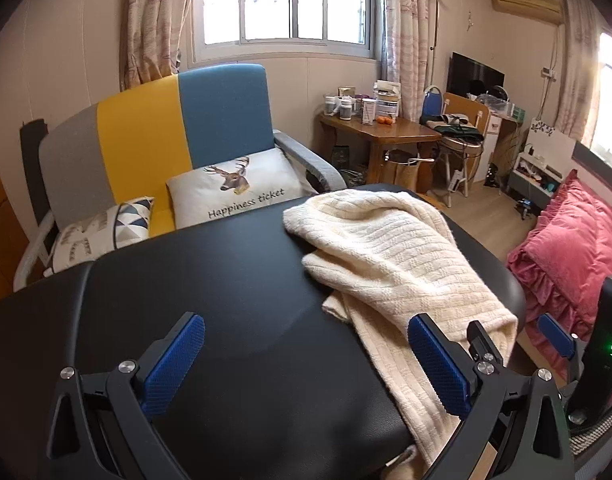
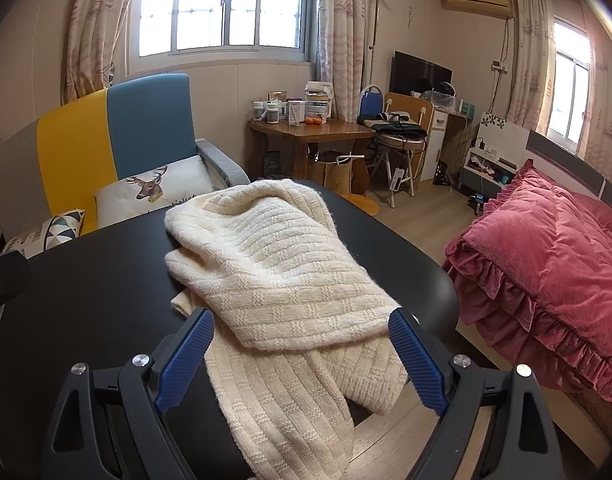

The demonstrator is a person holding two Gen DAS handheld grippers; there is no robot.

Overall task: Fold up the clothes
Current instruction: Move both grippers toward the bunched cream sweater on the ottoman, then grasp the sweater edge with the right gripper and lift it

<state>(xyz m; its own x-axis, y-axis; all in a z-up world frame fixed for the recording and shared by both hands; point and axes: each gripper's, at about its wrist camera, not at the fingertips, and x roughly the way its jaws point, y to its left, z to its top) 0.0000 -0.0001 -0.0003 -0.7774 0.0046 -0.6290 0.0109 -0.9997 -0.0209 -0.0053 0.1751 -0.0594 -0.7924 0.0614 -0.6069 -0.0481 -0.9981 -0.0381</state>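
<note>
Black padded worktop carries the cream knitted sweater bunched along its right edge, trailing over the near edge, so it might slide floorward while my left tongs and right tongs hover spread, empty.

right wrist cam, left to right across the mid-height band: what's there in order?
striped sofa → deer pillow → cream knit garment on the black table → wooden side table → pink ruffled bedding
</note>
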